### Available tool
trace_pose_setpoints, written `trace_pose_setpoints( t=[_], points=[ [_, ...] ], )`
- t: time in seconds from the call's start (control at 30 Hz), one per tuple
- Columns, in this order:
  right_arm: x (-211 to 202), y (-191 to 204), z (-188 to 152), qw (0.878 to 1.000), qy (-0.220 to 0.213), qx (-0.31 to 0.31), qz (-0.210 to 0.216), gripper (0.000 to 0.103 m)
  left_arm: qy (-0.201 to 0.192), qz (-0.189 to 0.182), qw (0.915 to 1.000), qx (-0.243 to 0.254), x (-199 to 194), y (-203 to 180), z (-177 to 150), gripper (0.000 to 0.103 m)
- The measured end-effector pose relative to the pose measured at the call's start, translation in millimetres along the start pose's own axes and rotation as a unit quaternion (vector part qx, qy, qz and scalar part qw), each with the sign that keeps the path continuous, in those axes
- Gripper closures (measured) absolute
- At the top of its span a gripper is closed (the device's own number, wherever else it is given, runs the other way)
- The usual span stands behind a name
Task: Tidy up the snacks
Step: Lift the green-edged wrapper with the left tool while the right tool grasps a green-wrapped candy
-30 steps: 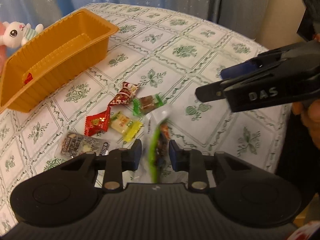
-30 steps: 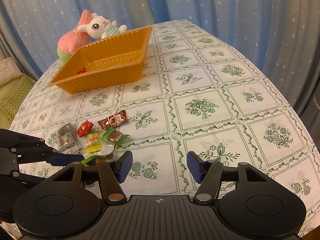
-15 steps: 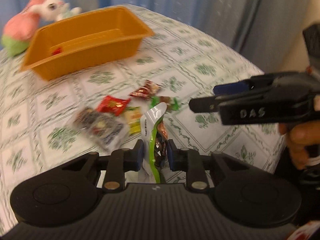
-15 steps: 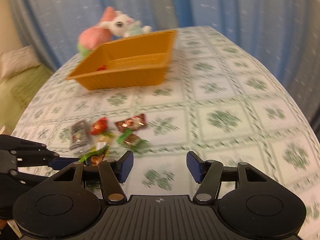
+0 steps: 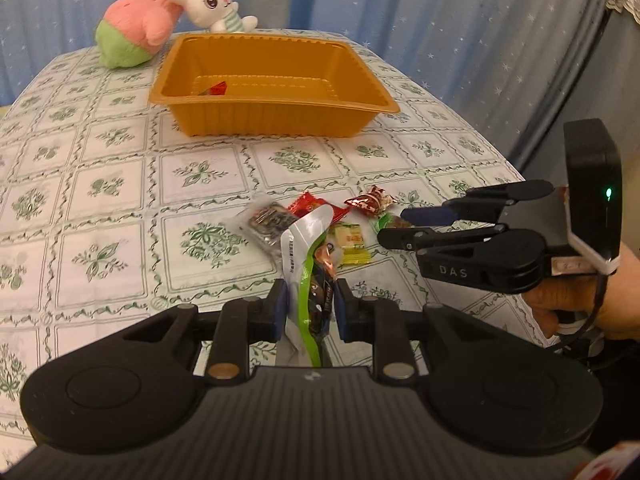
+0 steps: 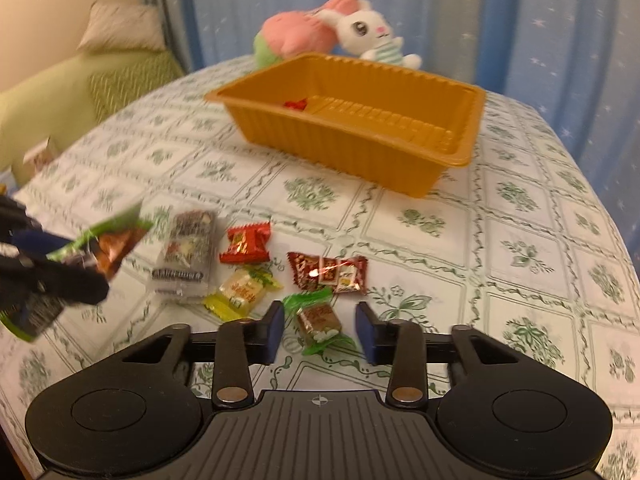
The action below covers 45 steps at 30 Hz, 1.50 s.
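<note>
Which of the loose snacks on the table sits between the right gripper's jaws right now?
The green-wrapped brown candy: it lies in the gap of the open right gripper. The yellow candy and dark red packet lie beyond.

Far beyond the left claw (image 5: 308,304), a pink plush (image 5: 140,32) and white bunny (image 5: 214,4) sit on the tabletop (image 5: 100,184) against a blue starred curtain (image 5: 400,8).

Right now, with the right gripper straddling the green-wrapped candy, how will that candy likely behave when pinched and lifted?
The green-wrapped candy looks like a small firm block, so it should resist the right gripper. Its twisted wrapper ends look floppy and will probably droop. The glossy film may be slippery, and it likely weighs little.
</note>
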State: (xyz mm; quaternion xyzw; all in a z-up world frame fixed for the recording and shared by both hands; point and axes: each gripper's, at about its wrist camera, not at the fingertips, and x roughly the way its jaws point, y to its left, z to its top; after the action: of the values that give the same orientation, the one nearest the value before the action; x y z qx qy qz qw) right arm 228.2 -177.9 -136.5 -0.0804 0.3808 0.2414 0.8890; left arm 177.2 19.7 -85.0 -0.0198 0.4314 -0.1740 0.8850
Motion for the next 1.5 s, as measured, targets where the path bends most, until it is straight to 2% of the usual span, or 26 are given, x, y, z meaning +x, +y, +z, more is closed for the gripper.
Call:
trace_pose_setpoints(
  t=[0.1,0.23,0.67,1.23,1.5],
  points=[
    [1,3,-4,1.000,0.001,-0.005,-0.004,0.082,0.000,0.000,1.0000,-0.009,-1,2,-3,0.081],
    [-7,0,-5,1.000,0.002,0.022,-0.021,0.083,0.000,0.005,0.9998,-0.021,-3,3,-8,0.081],
    [-64,14,-2,0.995,-0.017,0.095,-0.035,0.083,-0.018,0.035,0.9961,-0.079,-27,-2,1,0.081],
    [-96,30,13,0.992,-0.031,0.116,-0.034,0.083,-0.031,0.040,0.9960,-0.073,-54,-6,14,0.081],
    [-95,16,34,0.992,-0.033,0.118,-0.038,0.083,-0.031,0.037,0.9975,-0.052,-45,1,41,0.081]
  ],
)
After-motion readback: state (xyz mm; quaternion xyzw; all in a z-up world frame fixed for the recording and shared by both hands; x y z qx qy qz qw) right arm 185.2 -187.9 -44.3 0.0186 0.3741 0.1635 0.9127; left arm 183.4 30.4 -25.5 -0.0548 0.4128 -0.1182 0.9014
